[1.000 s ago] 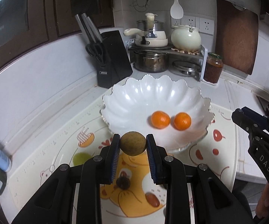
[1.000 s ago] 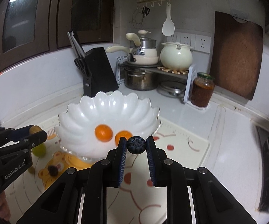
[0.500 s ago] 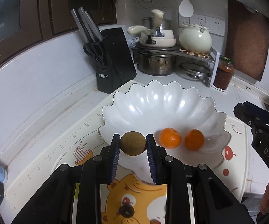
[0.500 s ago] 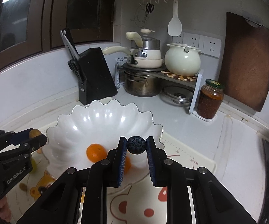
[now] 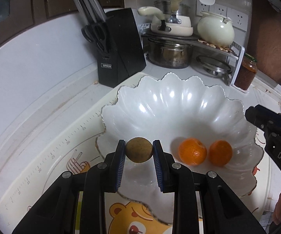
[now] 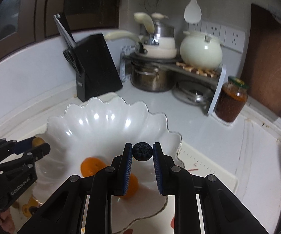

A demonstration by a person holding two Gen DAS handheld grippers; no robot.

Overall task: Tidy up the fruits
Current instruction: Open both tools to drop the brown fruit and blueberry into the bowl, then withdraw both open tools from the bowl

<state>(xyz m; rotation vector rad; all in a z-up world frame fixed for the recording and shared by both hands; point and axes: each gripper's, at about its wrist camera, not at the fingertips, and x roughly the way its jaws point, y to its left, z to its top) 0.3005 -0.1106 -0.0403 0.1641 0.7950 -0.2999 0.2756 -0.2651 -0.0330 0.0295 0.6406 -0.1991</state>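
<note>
My left gripper (image 5: 139,153) is shut on a round brown fruit (image 5: 139,152) and holds it above the near left part of the white scalloped bowl (image 5: 160,105). Two oranges (image 5: 192,151) (image 5: 220,152) lie in the bowl to the right of it. My right gripper (image 6: 142,151) is shut on a small dark blueberry (image 6: 142,151) above the bowl's right side (image 6: 109,120). Both oranges (image 6: 91,166) (image 6: 131,187) show partly behind its fingers. Each gripper shows in the other's view, the right one (image 5: 257,117) and the left one (image 6: 37,146).
A black knife block (image 5: 117,46) stands behind the bowl at the left. A rack with pots and a cream kettle (image 5: 215,29) stands at the back. A jar of red sauce (image 6: 231,99) and a brown cutting board (image 6: 269,62) are at the right. A cartoon placemat (image 5: 62,156) lies under the bowl.
Both grippers have moved forward over the bowl with their fruits still held. The bowl looks closer and larger in both views.
</note>
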